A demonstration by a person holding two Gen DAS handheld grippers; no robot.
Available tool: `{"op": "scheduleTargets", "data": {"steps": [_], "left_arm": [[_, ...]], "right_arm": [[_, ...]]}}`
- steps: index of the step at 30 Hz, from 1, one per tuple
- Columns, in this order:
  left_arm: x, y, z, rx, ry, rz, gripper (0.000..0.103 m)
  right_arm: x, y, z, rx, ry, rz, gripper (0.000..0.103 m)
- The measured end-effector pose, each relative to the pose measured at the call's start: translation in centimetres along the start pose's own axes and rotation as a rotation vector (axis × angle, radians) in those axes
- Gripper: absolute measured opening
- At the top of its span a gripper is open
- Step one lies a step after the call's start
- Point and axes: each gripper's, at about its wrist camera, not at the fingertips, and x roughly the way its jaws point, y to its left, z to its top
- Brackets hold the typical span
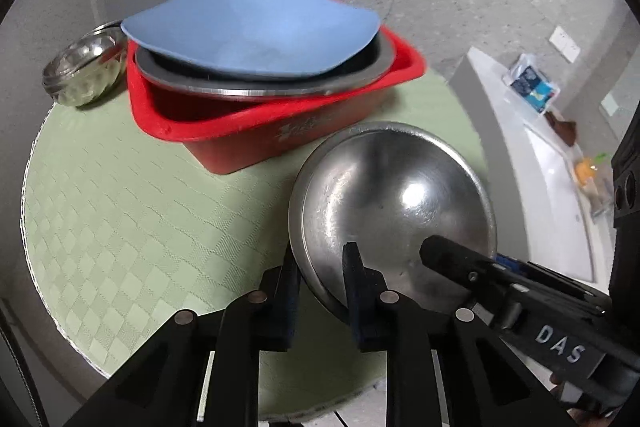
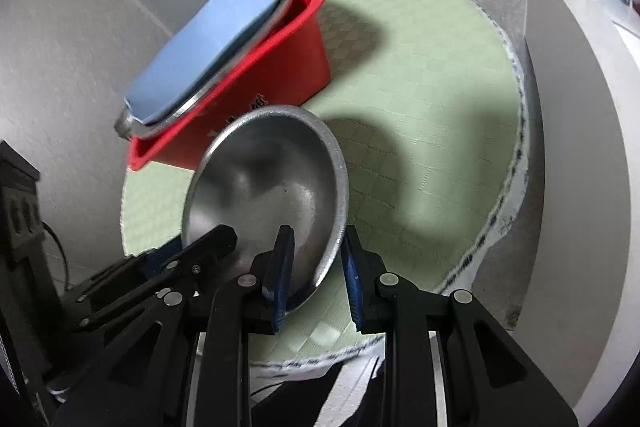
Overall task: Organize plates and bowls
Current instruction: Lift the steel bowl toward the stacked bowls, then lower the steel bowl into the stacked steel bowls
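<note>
The left gripper (image 1: 320, 275) straddles the near rim of a round stainless-steel plate (image 1: 394, 203), tilted above the green checked round tabletop (image 1: 132, 211). The right gripper's (image 1: 436, 247) black finger touches the plate's face. Behind stands a red plastic rectangular tub (image 1: 240, 131) holding a steel tray (image 1: 256, 89) topped by a blue squarish plate (image 1: 252, 31); 1 small steel bowl (image 1: 86, 71) sits beside the tub.

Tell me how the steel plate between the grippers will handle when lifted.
The steel plate looks rigid, so it should not flex. Its polished, reflective surface is probably slippery, and each gripper, left and right, straddles only the thin rim, so it may pivot or slip. It is shallow and thin, likely light.
</note>
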Motion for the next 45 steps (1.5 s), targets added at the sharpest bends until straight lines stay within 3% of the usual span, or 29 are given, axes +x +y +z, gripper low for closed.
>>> {"op": "scheduleTargets", "data": {"steps": [5, 10, 16, 20, 27, 31, 37, 45], "left_arm": [[-4.3, 1.0, 1.1, 0.006, -0.072, -0.054, 0.017], [-8.5, 4.3, 3.0, 0.007, -0.160, -0.085, 0.017], [-11.9, 12.0, 6.4, -0.005, -0.237, -0.067, 0.017], [-13.6, 18.4, 8.5, -0.015, -0.274, -0.038, 0.017], [-12.1, 27.9, 12.5, -0.001, -0.216, 0.009, 0.017], [-10.3, 31.4, 14.4, -0.008, -0.173, 0.011, 0.016], [-6.3, 34.4, 17.4, 0.014, -0.091, 0.000, 0.016], [-1.6, 35.5, 21.4, 0.044, -0.006, -0.016, 0.017]], "right_arm": [[-4.4, 2.8, 0.4, -0.040, -0.082, -0.001, 0.024], [-7.0, 7.9, 2.4, -0.102, -0.159, -0.007, 0.024], [-5.3, 15.4, 5.7, -0.152, -0.195, 0.026, 0.024], [-2.0, 21.0, 8.0, -0.183, -0.194, 0.052, 0.024], [6.4, 28.1, 11.4, -0.162, -0.137, 0.067, 0.024], [10.5, 30.0, 12.4, -0.149, -0.093, 0.045, 0.024], [14.9, 30.6, 13.3, -0.140, -0.037, -0.030, 0.024], [17.4, 30.4, 14.0, -0.166, 0.002, -0.148, 0.024]]}}
